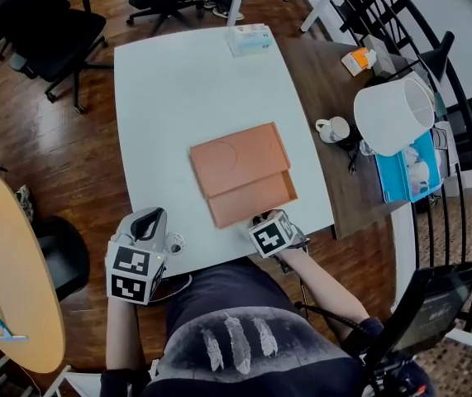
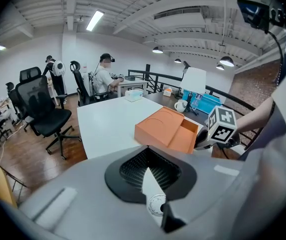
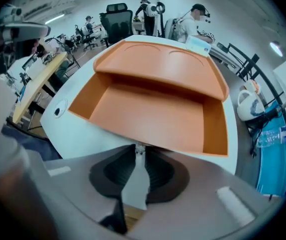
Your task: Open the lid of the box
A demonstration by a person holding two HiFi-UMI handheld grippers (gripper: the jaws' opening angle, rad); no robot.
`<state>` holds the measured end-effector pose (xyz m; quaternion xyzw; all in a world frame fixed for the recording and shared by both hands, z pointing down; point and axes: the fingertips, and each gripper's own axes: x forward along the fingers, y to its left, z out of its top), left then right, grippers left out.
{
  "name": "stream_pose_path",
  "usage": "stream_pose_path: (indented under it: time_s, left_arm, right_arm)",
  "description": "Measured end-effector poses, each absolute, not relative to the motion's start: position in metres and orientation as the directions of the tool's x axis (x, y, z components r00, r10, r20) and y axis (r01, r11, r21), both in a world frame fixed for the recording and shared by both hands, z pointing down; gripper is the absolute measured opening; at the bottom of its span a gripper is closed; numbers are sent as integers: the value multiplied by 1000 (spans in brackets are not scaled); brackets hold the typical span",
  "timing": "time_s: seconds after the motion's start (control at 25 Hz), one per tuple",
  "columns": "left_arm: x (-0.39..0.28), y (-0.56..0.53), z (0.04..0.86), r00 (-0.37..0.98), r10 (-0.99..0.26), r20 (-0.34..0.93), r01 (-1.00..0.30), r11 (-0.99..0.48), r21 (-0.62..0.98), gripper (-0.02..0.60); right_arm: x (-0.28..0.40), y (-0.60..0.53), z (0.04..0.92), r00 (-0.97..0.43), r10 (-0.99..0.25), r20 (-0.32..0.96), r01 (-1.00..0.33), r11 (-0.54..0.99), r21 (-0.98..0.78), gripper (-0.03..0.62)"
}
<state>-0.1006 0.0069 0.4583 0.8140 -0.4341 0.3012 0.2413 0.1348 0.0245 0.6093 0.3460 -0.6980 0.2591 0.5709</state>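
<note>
The flat orange box [image 1: 240,168] lies in the middle of the white table [image 1: 178,89]. Its far half is a closed top with two round embossings; its near half stands open like a shallow tray [image 3: 148,116]. My right gripper [image 1: 258,220] is at the tray's near rim, and in the right gripper view the gripper [image 3: 139,146] is shut on that thin orange edge, which sits slightly off the table. My left gripper [image 1: 154,216] rests at the table's near-left edge, apart from the box. Its jaws [image 2: 147,151] meet with nothing between them.
A tissue box [image 1: 250,38] sits at the table's far edge. On the brown desk [image 1: 310,73] to the right are a mug [image 1: 333,128], a white lamp shade [image 1: 393,114] and a blue box [image 1: 409,172]. Office chairs [image 1: 54,31] stand at far left, a yellow round table [image 1: 4,271] at near left.
</note>
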Motion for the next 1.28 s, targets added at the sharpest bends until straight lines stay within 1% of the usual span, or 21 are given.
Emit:
stream_pose_path:
  time_s: [0.16, 0.36, 0.52, 0.6, 0.76, 0.84, 0.96, 1.08, 1.2, 1.28]
  left_arm:
    - [-98, 3, 454, 439, -574, 691, -853, -508, 120, 17]
    - [-101, 3, 455, 438, -576, 691, -856, -501, 125, 17]
    - [-100, 5, 463, 438, -560, 703, -861, -487, 148, 17]
    - [-91, 5, 467, 456, -544, 704, -852, -496, 168, 17]
    - [-67, 3, 472, 495, -513, 702, -821, -540, 185, 17]
    - [-59, 0, 470, 510, -506, 696, -808, -559, 186, 17]
    - [-56, -3, 468, 514, -506, 693, -801, -571, 177, 17]
    - [-58, -7, 466, 514, -510, 690, -799, -577, 169, 17]
    - [-60, -8, 460, 528, -518, 673, -797, -575, 182, 17]
    - [-60, -7, 458, 527, -524, 669, -800, -572, 182, 17]
  right_arm:
    - [134, 16, 578, -147, -214, 966, -775, 632, 22, 63]
    - [147, 34, 598, -101, -139, 985, -759, 651, 14, 63]
    - [150, 40, 605, -78, -119, 990, -761, 648, 18, 63]
    - [151, 47, 610, -76, -108, 991, -790, 613, 6, 63]
    - [150, 64, 612, -119, -59, 991, -848, 526, -71, 63]
    - [151, 64, 609, -128, -75, 989, -840, 538, -68, 63]
    - [155, 73, 613, -128, -45, 991, -839, 537, -84, 63]
    - [149, 64, 617, -158, -81, 984, -800, 595, -80, 63]
    - [151, 59, 609, -131, -22, 991, -788, 609, -90, 63]
    - [157, 66, 609, -96, 23, 995, -809, 581, -92, 63]
